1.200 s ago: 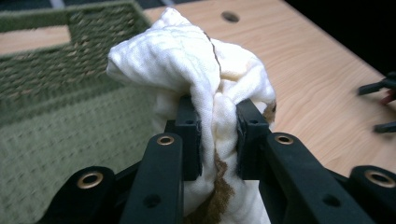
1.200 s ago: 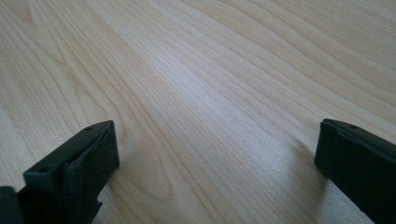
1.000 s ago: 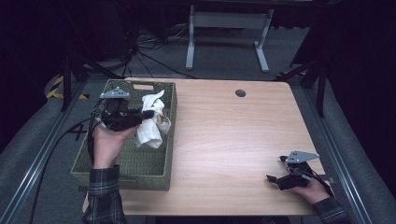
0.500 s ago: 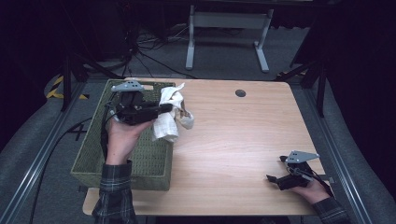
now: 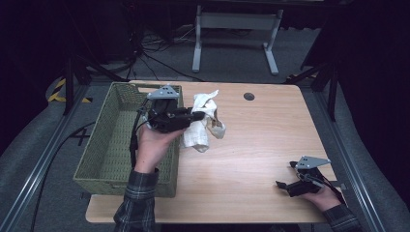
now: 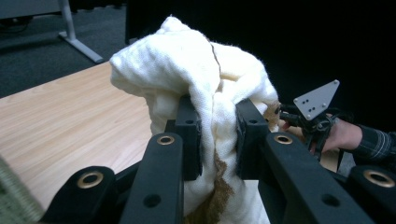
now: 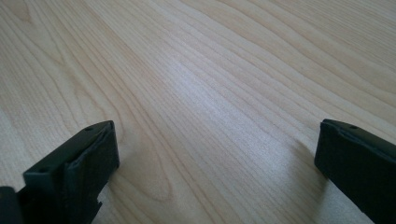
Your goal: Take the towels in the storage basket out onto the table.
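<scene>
Left gripper (image 5: 199,115) jaws pinch a crumpled white stained cloth (image 5: 203,126) beside the green woven basket (image 5: 111,145); right gripper (image 5: 282,185) jaws spread on the bare wooden worktop (image 5: 261,140)

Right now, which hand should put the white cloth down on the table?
Probably the left. The left gripper is already clamped on the white cloth, holding it above the table beside the basket. The right gripper rests open at the near right corner.

The cloth (image 6: 187,70) was soft, white and fuzzy, with brown stains. The table (image 5: 270,140) was smooth, pale wood. The basket (image 5: 111,145) looked woven, rough and green. The left gripper (image 6: 218,135) looked like matt black plastic.
</scene>
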The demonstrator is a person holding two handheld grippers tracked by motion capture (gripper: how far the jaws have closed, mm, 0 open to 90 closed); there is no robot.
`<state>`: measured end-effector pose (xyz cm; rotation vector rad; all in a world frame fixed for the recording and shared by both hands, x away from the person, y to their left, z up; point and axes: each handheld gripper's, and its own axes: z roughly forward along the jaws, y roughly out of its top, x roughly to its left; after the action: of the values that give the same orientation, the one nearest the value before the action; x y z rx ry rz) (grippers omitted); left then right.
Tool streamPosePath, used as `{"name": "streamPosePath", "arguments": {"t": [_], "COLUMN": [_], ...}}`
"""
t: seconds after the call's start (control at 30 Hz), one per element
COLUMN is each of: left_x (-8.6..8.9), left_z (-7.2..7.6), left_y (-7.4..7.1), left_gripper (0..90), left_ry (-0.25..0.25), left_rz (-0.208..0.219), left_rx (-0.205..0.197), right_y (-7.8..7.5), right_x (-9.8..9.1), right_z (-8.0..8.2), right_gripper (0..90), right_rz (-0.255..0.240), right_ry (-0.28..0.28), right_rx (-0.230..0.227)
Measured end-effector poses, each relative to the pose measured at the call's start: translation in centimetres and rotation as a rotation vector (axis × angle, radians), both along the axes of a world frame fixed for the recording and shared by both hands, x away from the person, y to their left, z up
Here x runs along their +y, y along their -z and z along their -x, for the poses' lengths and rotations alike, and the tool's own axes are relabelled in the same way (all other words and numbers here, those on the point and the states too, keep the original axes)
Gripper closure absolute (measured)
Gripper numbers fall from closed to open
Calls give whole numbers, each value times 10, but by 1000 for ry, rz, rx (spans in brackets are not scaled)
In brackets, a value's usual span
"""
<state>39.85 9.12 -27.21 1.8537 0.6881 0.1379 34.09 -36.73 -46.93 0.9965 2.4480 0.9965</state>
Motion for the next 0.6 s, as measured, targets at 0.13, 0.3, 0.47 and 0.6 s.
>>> {"name": "streamPosePath", "arguments": {"t": [0.13,0.3,0.47,0.6], "left_x": [-19,-42,-62,-76], "left_z": [2,2,3,4], "left_y": [7,20,32,42], "left_gripper": [759,758,759,759], "left_ry": [25,81,120,134], "left_rz": [-17,-17,-40,-73], "left_rx": [5,32,37,42], "right_y": [0,0,0,0], "right_x": [0,0,0,0], "right_z": [0,0,0,0], "right_gripper": [1,1,3,4], "right_rz": [0,0,-2,-2], "right_ry": [0,0,1,2], "right_rx": [1,0,2,2]}}
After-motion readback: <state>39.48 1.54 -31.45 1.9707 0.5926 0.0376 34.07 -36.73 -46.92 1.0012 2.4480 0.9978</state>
